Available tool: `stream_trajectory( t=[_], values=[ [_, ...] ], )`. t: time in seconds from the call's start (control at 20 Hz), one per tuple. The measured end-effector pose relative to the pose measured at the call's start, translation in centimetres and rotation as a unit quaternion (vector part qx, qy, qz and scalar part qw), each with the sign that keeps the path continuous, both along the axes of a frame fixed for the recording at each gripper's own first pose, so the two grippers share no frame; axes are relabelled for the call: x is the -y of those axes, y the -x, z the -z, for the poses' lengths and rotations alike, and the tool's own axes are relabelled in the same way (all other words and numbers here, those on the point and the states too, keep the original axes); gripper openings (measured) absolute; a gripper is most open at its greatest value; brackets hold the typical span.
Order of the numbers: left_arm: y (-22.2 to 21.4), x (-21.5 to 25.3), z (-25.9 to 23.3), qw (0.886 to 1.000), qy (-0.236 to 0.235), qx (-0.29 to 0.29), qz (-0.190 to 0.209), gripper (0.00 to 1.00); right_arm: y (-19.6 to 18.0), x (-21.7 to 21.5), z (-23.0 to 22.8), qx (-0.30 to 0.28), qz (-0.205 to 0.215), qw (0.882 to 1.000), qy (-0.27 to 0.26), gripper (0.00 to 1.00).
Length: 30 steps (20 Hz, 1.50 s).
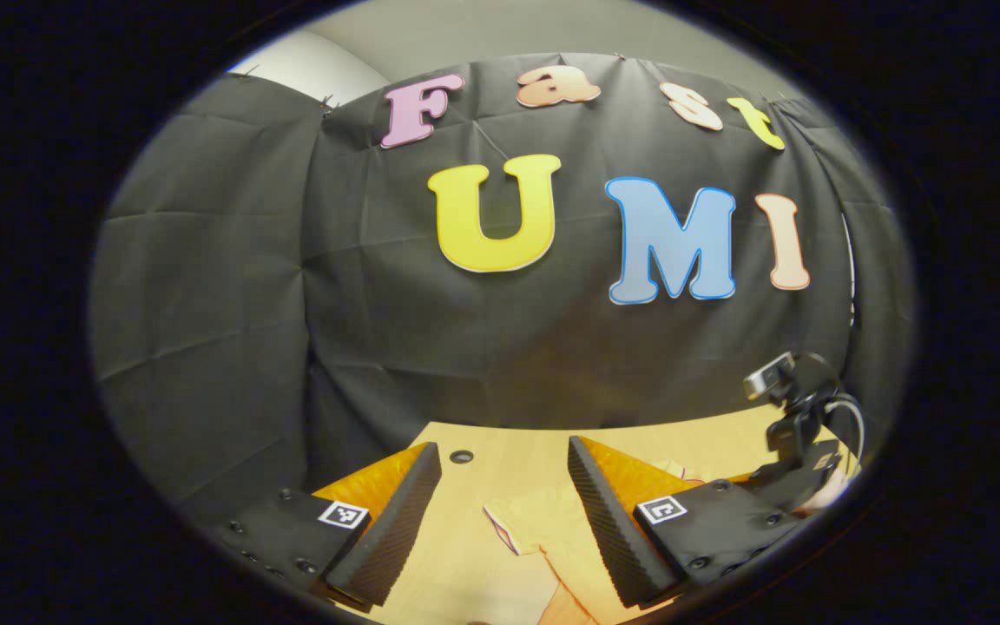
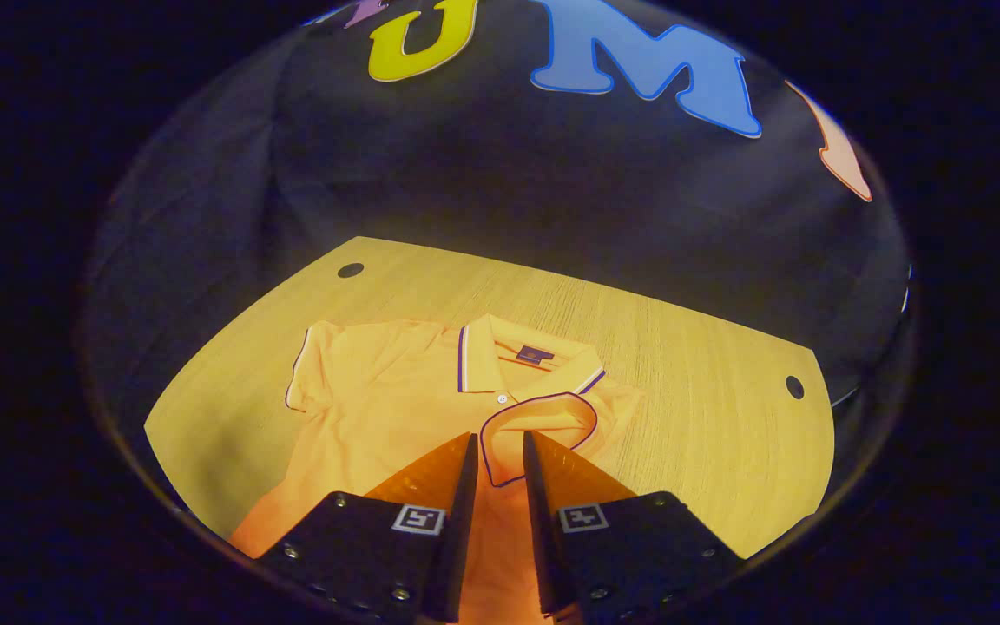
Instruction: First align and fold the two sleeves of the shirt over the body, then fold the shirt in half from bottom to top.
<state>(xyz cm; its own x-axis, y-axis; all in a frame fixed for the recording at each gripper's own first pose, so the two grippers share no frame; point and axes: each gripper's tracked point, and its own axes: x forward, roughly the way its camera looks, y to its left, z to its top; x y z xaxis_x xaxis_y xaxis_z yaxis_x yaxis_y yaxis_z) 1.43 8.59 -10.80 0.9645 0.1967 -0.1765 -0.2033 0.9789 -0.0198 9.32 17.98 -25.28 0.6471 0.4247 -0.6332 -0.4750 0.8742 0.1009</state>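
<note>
Right gripper view: right gripper (image 2: 498,451) narrow over shirt (image 2: 378,408) sleeve (folded); left gripper (image 1: 504,486) wide.

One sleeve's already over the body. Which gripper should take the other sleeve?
Left. The left gripper has its jaws wide open, with the unfolded sleeve lying just ahead between them. The right gripper hangs over the folded sleeve, on the far side of the shirt.

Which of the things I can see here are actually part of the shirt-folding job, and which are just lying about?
Part of the job:
- polo shirt, lying on the table
- its right-hand sleeve, already folded over the body
- its left-hand sleeve, still spread out
- left gripper
- right gripper

Just there:
- wooden table
- small camera on a stand
- black cloth wall
</note>
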Motion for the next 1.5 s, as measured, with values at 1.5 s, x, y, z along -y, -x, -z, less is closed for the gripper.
stream_trajectory(
  t=[1.5],
  values=[
    [-11.7, -0.5, 35.6, 0.963, 0.083, -0.257, 0.022, 0.98, 11.7, 13.6, -12.5, 0.068, 0.217, 0.973, -0.034, 0.32]
  ],
)
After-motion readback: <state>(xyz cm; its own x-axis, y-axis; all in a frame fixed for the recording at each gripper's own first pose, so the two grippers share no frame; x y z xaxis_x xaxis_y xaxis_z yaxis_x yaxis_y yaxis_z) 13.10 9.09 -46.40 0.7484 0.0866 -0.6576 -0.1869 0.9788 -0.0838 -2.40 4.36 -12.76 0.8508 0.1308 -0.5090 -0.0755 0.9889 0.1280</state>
